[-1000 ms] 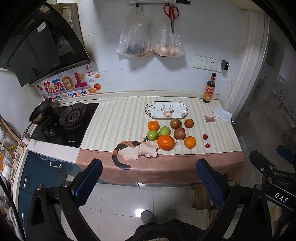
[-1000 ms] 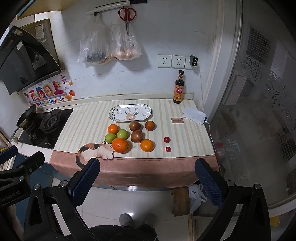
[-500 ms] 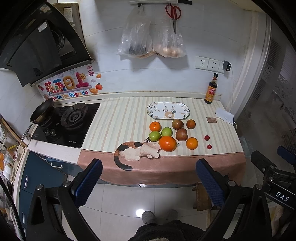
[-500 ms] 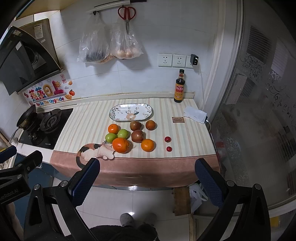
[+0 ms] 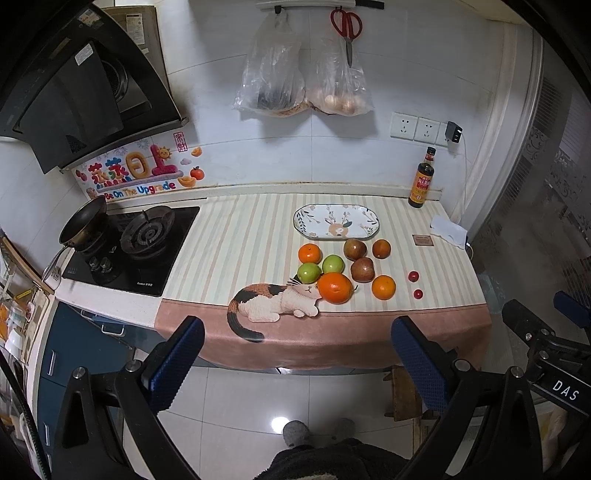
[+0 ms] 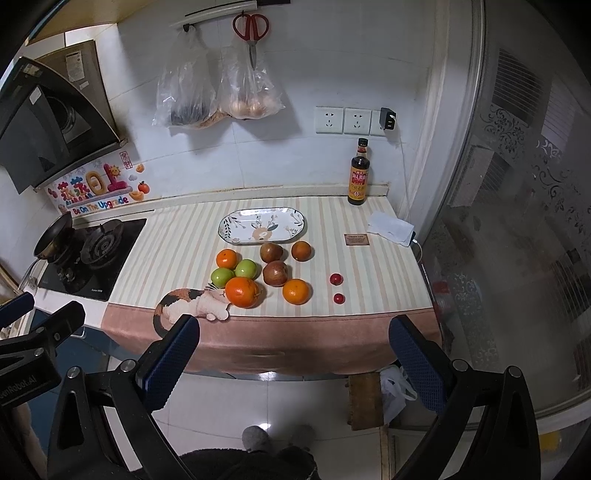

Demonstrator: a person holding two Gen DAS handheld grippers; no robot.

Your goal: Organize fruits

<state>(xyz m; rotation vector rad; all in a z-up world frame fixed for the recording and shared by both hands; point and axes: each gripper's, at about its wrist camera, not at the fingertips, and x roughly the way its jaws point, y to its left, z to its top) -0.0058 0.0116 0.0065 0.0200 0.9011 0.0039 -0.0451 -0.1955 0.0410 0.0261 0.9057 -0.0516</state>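
The lower ends of both claws run out of frame, so only the black arms and blue pads show. The left claw (image 5: 295, 358) hangs over the tiled floor in front of the counter (image 5: 240, 236), its fingers spread wide with nothing between them; the right claw (image 6: 293, 354) is spread the same way, also empty, and short of the counter's edge. At the bottom of each view a dark fuzzy garment and grey slippers (image 6: 255, 437) are partly cut off.

Two clear plastic bags (image 5: 273, 77) hang on the wall; the left one holds something dark that cannot be made out, the right one pale round things, possibly eggs. Red scissors (image 5: 346, 26) hang above them.

The oval patterned plate (image 5: 306, 225) lies empty toward the back of the counter. All the fruit sits loose on the striped cloth just in front of it: a large orange (image 5: 334, 288) at the nose of the printed cat (image 5: 269, 302), two green apples (image 5: 320, 268) touching behind it, a small orange (image 5: 310, 253) behind those, two reddish-brown fruits (image 5: 362, 269), a dark orange fruit (image 5: 381, 249) and another orange (image 5: 383, 287). Two small red fruits (image 5: 413, 276) lie apart to the right; their kind is too small to tell.

A dark sauce bottle (image 6: 358, 173) stands upright at the back wall. A small pan (image 5: 83, 221) sits on the stove (image 5: 147, 251), its contents not visible.
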